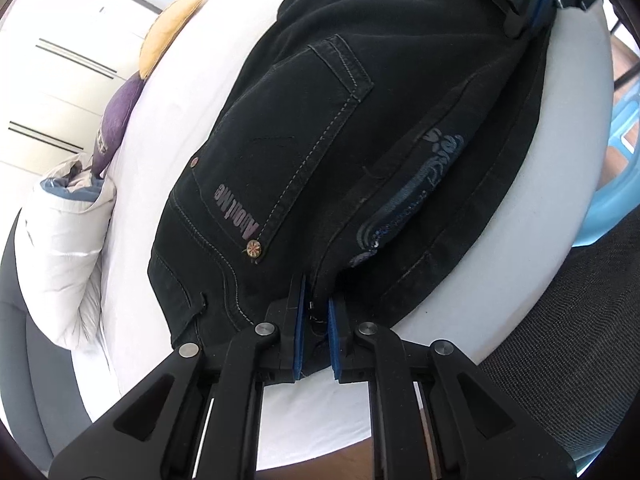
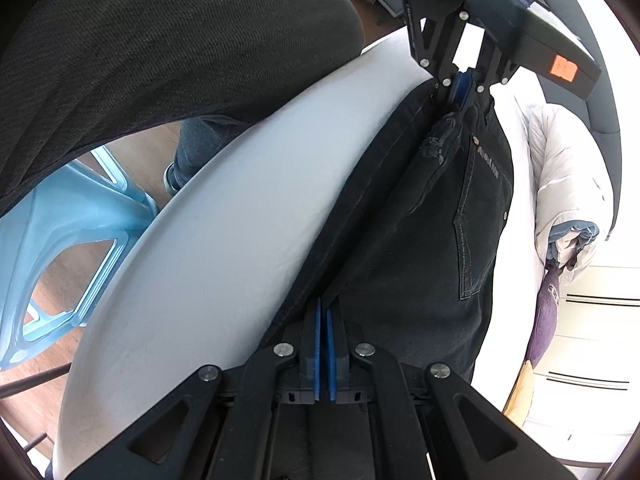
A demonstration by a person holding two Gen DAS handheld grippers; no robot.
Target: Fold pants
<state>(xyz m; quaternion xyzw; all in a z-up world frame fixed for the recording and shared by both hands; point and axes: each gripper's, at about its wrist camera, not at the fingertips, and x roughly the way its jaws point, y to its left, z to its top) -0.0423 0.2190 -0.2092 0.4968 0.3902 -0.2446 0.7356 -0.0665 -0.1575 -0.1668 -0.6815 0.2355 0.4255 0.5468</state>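
Black jeans (image 1: pixel 360 128) lie folded lengthwise on a white table (image 1: pixel 560 160), back pocket up. My left gripper (image 1: pixel 316 312) is shut on the waistband edge of the jeans; its blue pads pinch the fabric. It also shows in the right wrist view (image 2: pixel 460 88) at the far end of the jeans (image 2: pixel 420 220). My right gripper (image 2: pixel 324 320) is shut on the jeans at the leg end, pads nearly together on the fold. It also shows in the left wrist view (image 1: pixel 532 12) at the top.
A white puffy jacket (image 1: pixel 64 248), a purple cushion (image 1: pixel 118 120) and a yellow cushion (image 1: pixel 172 28) lie along the table's far side. A light blue plastic stool (image 2: pixel 60 240) stands beside the table (image 2: pixel 220 220). A person's dark clothing (image 2: pixel 160 40) is close by.
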